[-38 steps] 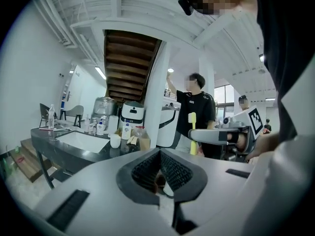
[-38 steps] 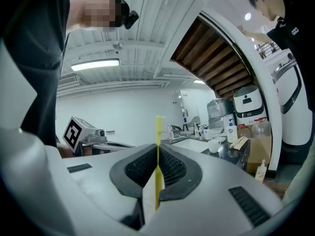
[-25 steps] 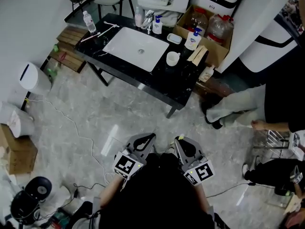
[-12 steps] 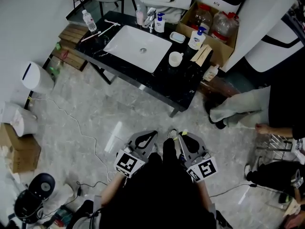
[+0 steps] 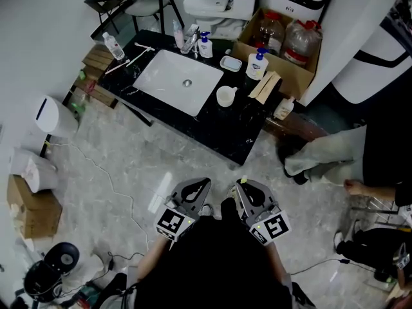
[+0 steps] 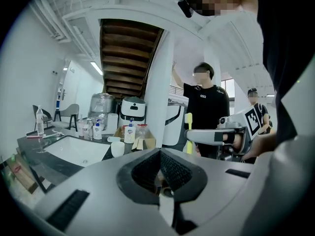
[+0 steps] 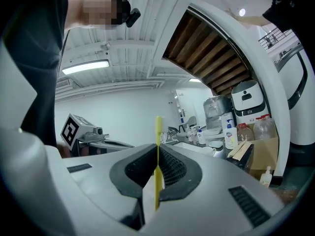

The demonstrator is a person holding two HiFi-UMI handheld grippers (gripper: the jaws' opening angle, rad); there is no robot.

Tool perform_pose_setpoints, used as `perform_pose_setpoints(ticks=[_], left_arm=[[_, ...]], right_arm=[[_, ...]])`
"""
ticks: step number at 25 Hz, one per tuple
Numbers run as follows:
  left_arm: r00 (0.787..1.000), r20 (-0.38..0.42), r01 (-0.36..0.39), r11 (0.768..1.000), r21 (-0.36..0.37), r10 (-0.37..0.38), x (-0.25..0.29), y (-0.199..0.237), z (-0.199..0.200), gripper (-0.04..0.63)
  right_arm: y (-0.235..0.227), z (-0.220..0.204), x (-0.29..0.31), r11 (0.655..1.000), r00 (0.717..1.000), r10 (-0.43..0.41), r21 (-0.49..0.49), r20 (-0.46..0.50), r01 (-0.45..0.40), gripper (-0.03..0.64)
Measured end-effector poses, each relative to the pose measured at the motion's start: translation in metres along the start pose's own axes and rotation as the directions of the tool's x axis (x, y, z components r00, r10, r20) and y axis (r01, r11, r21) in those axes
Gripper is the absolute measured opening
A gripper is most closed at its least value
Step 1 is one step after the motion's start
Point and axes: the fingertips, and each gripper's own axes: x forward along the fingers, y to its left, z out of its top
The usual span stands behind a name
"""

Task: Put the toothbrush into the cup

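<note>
Toothbrush gripped, cup well off on the counter

The right gripper (image 7: 157,154) was clamped on the yellow toothbrush (image 7: 158,132), which stood upright. The left gripper (image 6: 160,154) had its jaws pressed together on nothing. The white cup (image 5: 226,96) sat on the black counter (image 5: 238,131) (just beside the sink (image 5: 177,82)).

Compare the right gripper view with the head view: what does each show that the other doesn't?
Only the right gripper view: the right gripper shut on the yellow toothbrush, which stands upright. Only the head view: the stretch of floor between the person and the black table, where the white cup stands beside the sink. Both: the soap bottle and the cardboard box.
</note>
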Motion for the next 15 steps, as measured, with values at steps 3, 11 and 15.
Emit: perform_pose_setpoints(ticks=[3, 11, 15], left_arm=[[1.0, -0.006, -0.022, 1.0, 0.018, 0.022, 0.025, 0.001, 0.008, 0.006], [0.996, -0.023, -0.089, 0.996, -0.027, 0.089, 0.064, 0.002, 0.02, 0.006], [0.993, -0.045, -0.113, 0.993, -0.019, 0.112, 0.07, 0.011, 0.014, 0.006]], right_arm=[[-0.028, 0.008, 0.0, 1.0, 1.0, 0.016, 0.002, 0.017, -0.016, 0.02], [-0.078, 0.012, 0.001, 0.998, 0.999, 0.047, 0.035, 0.015, -0.048, 0.02], [-0.087, 0.007, 0.01, 0.996, 0.998, 0.069, 0.054, 0.004, -0.069, 0.02]])
